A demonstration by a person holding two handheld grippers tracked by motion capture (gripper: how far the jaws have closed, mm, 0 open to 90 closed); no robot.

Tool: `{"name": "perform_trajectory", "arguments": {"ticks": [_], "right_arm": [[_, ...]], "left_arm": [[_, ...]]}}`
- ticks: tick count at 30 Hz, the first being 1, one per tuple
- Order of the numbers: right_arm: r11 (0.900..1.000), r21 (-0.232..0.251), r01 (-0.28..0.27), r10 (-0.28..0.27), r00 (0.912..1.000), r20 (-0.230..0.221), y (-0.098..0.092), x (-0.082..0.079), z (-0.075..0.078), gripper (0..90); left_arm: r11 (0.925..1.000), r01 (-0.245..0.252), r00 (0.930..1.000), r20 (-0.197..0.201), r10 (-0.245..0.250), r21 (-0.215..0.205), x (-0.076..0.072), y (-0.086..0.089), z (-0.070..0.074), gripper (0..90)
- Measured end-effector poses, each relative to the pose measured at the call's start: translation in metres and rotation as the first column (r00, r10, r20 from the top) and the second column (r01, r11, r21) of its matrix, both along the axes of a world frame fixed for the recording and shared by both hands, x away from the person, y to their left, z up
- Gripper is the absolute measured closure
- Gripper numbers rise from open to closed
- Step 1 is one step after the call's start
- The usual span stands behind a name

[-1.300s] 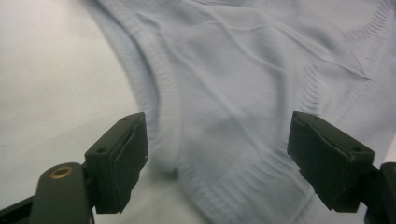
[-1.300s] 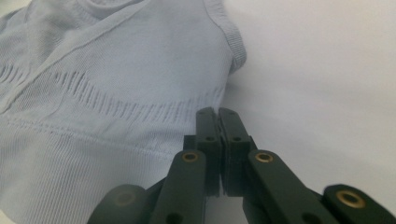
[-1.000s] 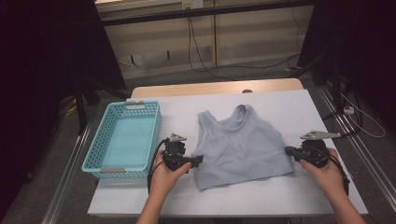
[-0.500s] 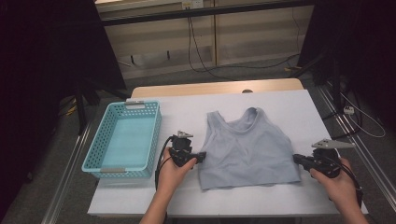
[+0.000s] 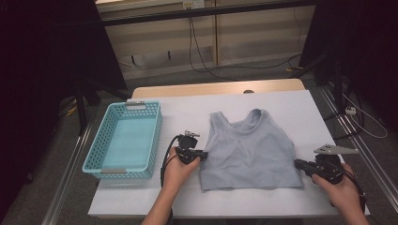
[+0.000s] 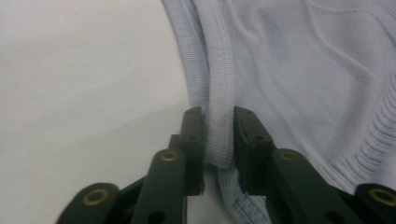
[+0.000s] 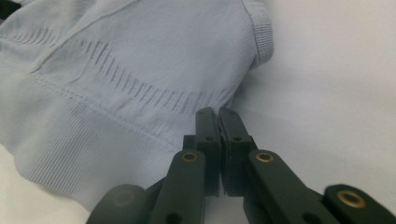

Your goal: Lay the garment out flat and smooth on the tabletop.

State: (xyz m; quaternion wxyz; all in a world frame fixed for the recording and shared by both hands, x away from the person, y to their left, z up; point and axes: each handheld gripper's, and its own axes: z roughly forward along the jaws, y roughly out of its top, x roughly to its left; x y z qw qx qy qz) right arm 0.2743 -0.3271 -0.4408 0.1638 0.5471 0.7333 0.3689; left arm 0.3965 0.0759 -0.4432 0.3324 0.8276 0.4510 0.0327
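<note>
Lying flat on the white table (image 5: 155, 197), right of the blue basket (image 5: 124, 140): grey tank top (image 5: 251, 152), now shifted toward the person's right and spread smoother than a second back. Pinching its side hem: left tool (image 6: 218, 126), jaws just closing onto the ribbed band. Clenching the opposite lower corner: right tool (image 7: 218, 122). Looking ready for folding or lifting.

1 top (image 5: 251, 152), 1 basket (image 5: 91, 161), 2 grippers
</note>
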Motion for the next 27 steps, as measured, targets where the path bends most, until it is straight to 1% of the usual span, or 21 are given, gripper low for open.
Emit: {"name": "perform_trajectory", "arguments": {"ticks": [2, 3, 4, 6, 7, 9, 10, 11, 12, 13, 14, 15, 16, 18, 19, 21, 23, 25, 27], "right_arm": [[1.0, 0.024, -0.005, 0.005, 1.0, 0.0, -0.002, -0.002, 0.001, 89.1], [1.0, 0.031, -0.007, 0.007, 1.0, -0.002, -0.002, -0.002, 0.001, 89.2], [0.999, 0.037, -0.011, 0.011, 0.9999, -0.003, -0.003, -0.003, 0.001, 89.2], [0.999, 0.046, -0.014, 0.014, 0.9999, -0.008, -0.004, -0.005, 0.001, 89.2], [0.999, 0.043, -0.014, 0.014, 0.9999, -0.004, -0.003, -0.005, 0.002, 89.2], [0.999, 0.027, -0.025, 0.025, 0.9997, 0.002, -0.002, -0.006, 0.004, 89.1], [0.999, 0.028, -0.027, 0.027, 0.9996, 0.002, -0.001, -0.006, 0.005, 89.0], [0.999, 0.019, -0.029, 0.029, 0.9996, 0.005, 0.001, -0.006, 0.005, 88.6], [1.0, 0.003, -0.029, 0.029, 0.9995, 0.007, 0.002, -0.005, 0.005, 87.4], [1.0, -0.008, -0.025, 0.025, 0.9997, 0.006, 0.002, -0.005, 0.005, 85.2], [1.0, -0.023, -0.017, 0.017, 0.9998, 0.012, 0.002, -0.004, 0.006, 79.7], [0.999, -0.035, 0.0, 0.001, 0.9997, 0.026, 0.002, -0.002, 0.007, 78.2], [0.999, -0.035, 0.01, -0.009, 0.9994, 0.033, 0.001, -0.001, 0.009, 78.3], [1.0, -0.02, 0.012, -0.011, 0.9984, 0.056, 0.001, 0.003, 0.013, 75.1], [1.0, -0.023, 0.012, -0.01, 0.9978, 0.066, 0.002, 0.005, 0.014, 73.1], [1.0, -0.024, 0.013, -0.011, 0.9972, 0.074, 0.006, 0.01, 0.016, 70.0], [1.0, -0.027, 0.004, -0.002, 0.9968, 0.08, 0.012, 0.017, 0.018, 68.6], [0.999, -0.042, 0.002, 0.002, 0.996, 0.09, 0.018, 0.024, 0.02, 67.3], [0.999, -0.038, -0.004, 0.007, 0.9948, 0.102, 0.025, 0.032, 0.023, 66.2]], "left_arm": [[1.0, -0.007, 1.0, 0.002, 0.007, -0.006, 0.001, 0.0, 0.001, 78.1], [1.0, -0.008, 0.9999, 0.011, 0.008, -0.003, 0.002, 0.001, 0.003, 78.7], [0.9997, -0.022, 0.9995, 0.024, 0.022, -0.013, 0.003, 0.003, 0.006, 79.2], [0.9992, -0.031, 0.9985, 0.045, 0.032, -0.023, 0.004, 0.007, 0.012, 80.1], [0.9989, -0.033, 0.9984, 0.046, 0.034, -0.033, 0.005, 0.008, 0.014, 80.4], [0.9982, -0.046, 0.9973, 0.056, 0.048, -0.038, 0.007, 0.01, 0.016, 80.9], [0.9981, -0.044, 0.9976, 0.052, 0.046, -0.043, 0.008, 0.011, 0.016, 81.1], [0.9983, -0.039, 0.998, 0.048, 0.041, -0.043, 0.008, 0.011, 0.015, 81.1], [0.9982, -0.044, 0.9975, 0.054, 0.046, -0.042, 0.008, 0.01, 0.014, 81.1], [0.9981, -0.038, 0.9981, 0.047, 0.041, -0.047, 0.008, 0.01, 0.013, 81.1], [0.9972, -0.041, 0.998, 0.045, 0.044, -0.063, 0.009, 0.01, 0.012, 80.9], [0.9973, -0.035, 0.9986, 0.037, 0.038, -0.064, 0.009, 0.01, 0.011, 80.5], [0.9971, -0.033, 0.9989, 0.032, 0.035, -0.069, 0.009, 0.011, 0.01, 80.1], [0.9967, -0.029, 0.9993, 0.02, 0.031, -0.076, 0.01, 0.012, 0.009, 79.2], [0.9965, -0.03, 0.9993, 0.019, 0.031, -0.078, 0.009, 0.012, 0.009, 78.7], [0.9962, -0.028, 0.9992, 0.025, 0.03, -0.082, 0.008, 0.012, 0.009, 76.5], [0.9965, -0.017, 0.9995, 0.027, 0.019, -0.081, 0.006, 0.012, 0.01, 74.0], [0.996, -0.014, 0.9991, 0.037, 0.018, -0.088, 0.004, 0.012, 0.011, 69.7], [0.9946, -0.017, 0.9986, 0.047, 0.022, -0.103, 0.002, 0.014, 0.013, 61.1]]}}
